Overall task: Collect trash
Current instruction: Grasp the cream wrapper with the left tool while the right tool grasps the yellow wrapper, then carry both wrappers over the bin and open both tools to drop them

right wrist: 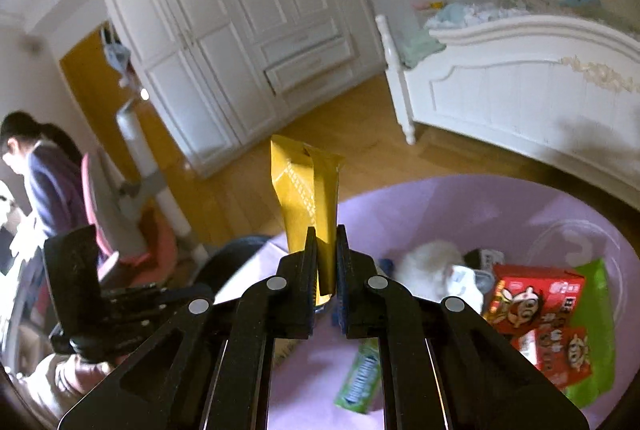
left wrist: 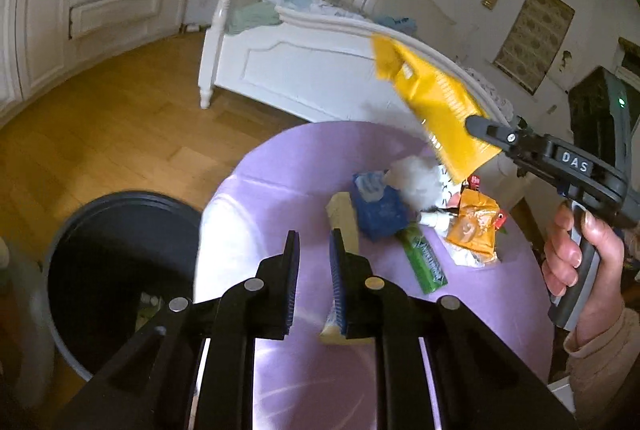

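My right gripper (right wrist: 326, 230) is shut on the lower end of a yellow packet (right wrist: 304, 186), which stands up from its jaws. In the left wrist view, that right gripper (left wrist: 474, 122) holds the yellow packet (left wrist: 436, 98) in the air above the trash pile on the purple table (left wrist: 280, 166). My left gripper (left wrist: 315, 234) hangs over the table's near side, its jaws close together with a narrow gap. A cream packet (left wrist: 342, 214) runs along its right finger; I cannot tell whether the pads pinch it.
A dark bin (left wrist: 132, 196) stands open on the floor left of the table. A blue tissue pack (left wrist: 378, 208), a white wad (left wrist: 416, 176), a green gum packet (left wrist: 426, 262), an orange wrapper (left wrist: 474, 226) and a red box (right wrist: 532, 302) lie on the table. A white bed (left wrist: 304, 70) is behind.
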The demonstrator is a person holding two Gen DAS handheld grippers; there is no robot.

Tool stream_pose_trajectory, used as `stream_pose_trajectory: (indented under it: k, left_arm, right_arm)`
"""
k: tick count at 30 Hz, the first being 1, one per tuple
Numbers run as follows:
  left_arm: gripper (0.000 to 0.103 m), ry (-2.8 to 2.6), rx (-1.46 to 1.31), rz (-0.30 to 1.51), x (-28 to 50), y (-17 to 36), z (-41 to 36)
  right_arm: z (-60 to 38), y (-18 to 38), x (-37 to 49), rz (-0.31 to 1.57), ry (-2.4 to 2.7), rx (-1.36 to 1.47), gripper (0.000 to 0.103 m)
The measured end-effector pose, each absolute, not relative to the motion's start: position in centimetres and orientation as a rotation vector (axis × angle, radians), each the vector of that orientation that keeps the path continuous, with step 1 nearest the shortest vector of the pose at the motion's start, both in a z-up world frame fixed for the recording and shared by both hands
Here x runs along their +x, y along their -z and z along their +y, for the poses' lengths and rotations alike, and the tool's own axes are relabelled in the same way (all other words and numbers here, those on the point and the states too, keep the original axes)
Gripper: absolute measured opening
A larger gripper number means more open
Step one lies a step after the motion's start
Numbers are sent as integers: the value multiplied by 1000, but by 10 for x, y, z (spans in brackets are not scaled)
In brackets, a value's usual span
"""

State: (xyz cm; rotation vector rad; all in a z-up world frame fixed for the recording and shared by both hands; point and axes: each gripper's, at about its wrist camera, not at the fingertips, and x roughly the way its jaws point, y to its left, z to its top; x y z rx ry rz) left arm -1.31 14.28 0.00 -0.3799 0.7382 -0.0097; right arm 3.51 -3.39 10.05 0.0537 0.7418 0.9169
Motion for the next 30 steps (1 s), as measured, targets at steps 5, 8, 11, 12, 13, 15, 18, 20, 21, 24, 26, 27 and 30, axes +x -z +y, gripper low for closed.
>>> stream_pose_trajectory:
  k: [5, 8, 11, 12, 13, 15, 18, 20, 21, 24, 26, 27, 30]
  left_arm:
    - [29, 46, -367, 806, 1, 14, 128]
    - [84, 64, -362, 796, 9, 18, 113]
    - [73, 101, -325, 793, 23, 25, 99]
    - [46, 101, -323, 821, 32, 32, 96]
    - [30, 97, -328, 846, 37, 36, 97]
    - [20, 73, -353, 881, 43, 50, 103]
    - [15, 35, -369, 829, 33, 44, 114]
    - [15, 30, -359, 777, 19, 33, 122]
    - [15, 29, -365, 757, 13, 29, 126]
    - [15, -20, -367, 685, -16, 10, 149]
    - [15, -73, -378, 650, -36, 1, 175]
    - [15, -98, -382, 643, -43, -1, 184]
    - [15, -183, -403, 640, -63, -1, 219]
  right_arm:
    - [-28, -102, 32, 751, -909, 108, 9]
    - [-27, -96, 31, 766, -891, 115, 9]
    - [-29, -89, 30, 787, -876, 111, 9]
    - [-31, -87, 29, 794, -871, 107, 9]
    - [-32, -84, 27, 801, -864, 99, 9]
    - [-31, -79, 24, 814, -856, 84, 9]
    - [-25, -73, 23, 829, -847, 72, 9]
    - [-19, -68, 22, 847, -852, 79, 9]
    - [-15, -67, 21, 852, -858, 76, 9]
    - [8, -64, 12, 859, -888, 39, 9]
    - [28, -64, 5, 862, -917, 11, 9]
    - [38, -64, 3, 865, -932, 0, 9]
    - [81, -61, -5, 885, -988, -37, 9]
